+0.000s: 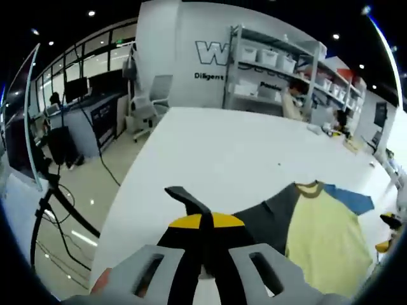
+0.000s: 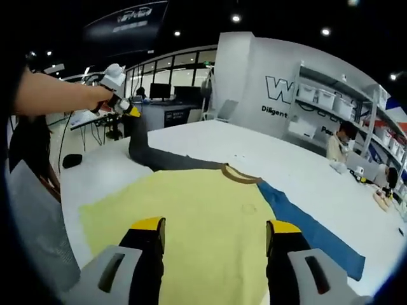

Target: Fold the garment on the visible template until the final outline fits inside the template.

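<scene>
Right gripper [image 2: 215,244]: nearest of all, its yellow-tipped jaws stand wide apart and hold nothing, poised low over the yellow body of the shirt [image 2: 191,216].
Left gripper [image 1: 202,219]: jaws pressed together on the end of the dark grey sleeve [image 1: 264,213], a tongue of cloth sticking out toward 11 o'clock. From the right gripper view it shows at 10 o'clock [image 2: 127,108], lifting that sleeve off the white table [image 2: 286,159].
Garment: spread flat on the table, collar at 12 o'clock from the right gripper, blue sleeve [image 2: 311,225] trailing to 4 o'clock.
Step in hand: looks like the first fold, the grey sleeve being drawn up so it can go over the body.
Next move: I'd judge the sleeve must be carried inward across the yellow panel and laid smooth, while the free gripper pins the body or goes for the blue sleeve.
Materials: soft, limp knit; brownish ribbed collar [image 2: 241,175]; smooth matte tabletop.
Template: I can't make out any outline under the cloth.
</scene>
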Tool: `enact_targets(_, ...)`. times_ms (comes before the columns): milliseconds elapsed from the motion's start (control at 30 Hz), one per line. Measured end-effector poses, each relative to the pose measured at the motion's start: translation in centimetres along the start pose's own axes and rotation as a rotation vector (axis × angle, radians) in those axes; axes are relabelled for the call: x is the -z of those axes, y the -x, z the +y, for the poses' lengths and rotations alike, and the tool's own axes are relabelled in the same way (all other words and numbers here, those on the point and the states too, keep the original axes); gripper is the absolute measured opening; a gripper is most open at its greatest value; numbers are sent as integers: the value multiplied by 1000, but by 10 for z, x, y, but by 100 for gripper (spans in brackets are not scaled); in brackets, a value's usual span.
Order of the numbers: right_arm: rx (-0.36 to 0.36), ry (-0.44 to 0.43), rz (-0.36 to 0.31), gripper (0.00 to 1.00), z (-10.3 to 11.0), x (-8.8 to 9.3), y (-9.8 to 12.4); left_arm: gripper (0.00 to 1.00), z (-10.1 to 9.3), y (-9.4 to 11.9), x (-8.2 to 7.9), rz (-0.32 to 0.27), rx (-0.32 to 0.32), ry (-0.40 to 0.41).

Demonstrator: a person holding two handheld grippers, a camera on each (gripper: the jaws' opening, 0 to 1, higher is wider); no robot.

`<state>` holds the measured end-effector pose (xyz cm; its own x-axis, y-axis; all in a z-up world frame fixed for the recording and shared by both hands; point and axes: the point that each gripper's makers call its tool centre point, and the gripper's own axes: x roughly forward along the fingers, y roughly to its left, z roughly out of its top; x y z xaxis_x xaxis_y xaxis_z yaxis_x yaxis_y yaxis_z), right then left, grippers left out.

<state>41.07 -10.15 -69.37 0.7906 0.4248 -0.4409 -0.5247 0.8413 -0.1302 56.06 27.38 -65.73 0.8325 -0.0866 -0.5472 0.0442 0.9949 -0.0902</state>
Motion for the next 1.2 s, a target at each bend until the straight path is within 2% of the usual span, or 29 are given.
enact_targets(333,11,-19,-9,64,-4,1,3,0,-78,-16,-16,-2,129,-63)
enact_targets(767,20,-39,-10,63,-10,4,5,0,-178,-25,-21,14,299,-157)
enact_targets(1200,25,-54,-6,63,-14,8,3,0,-245,-34,-24,53,428,-216)
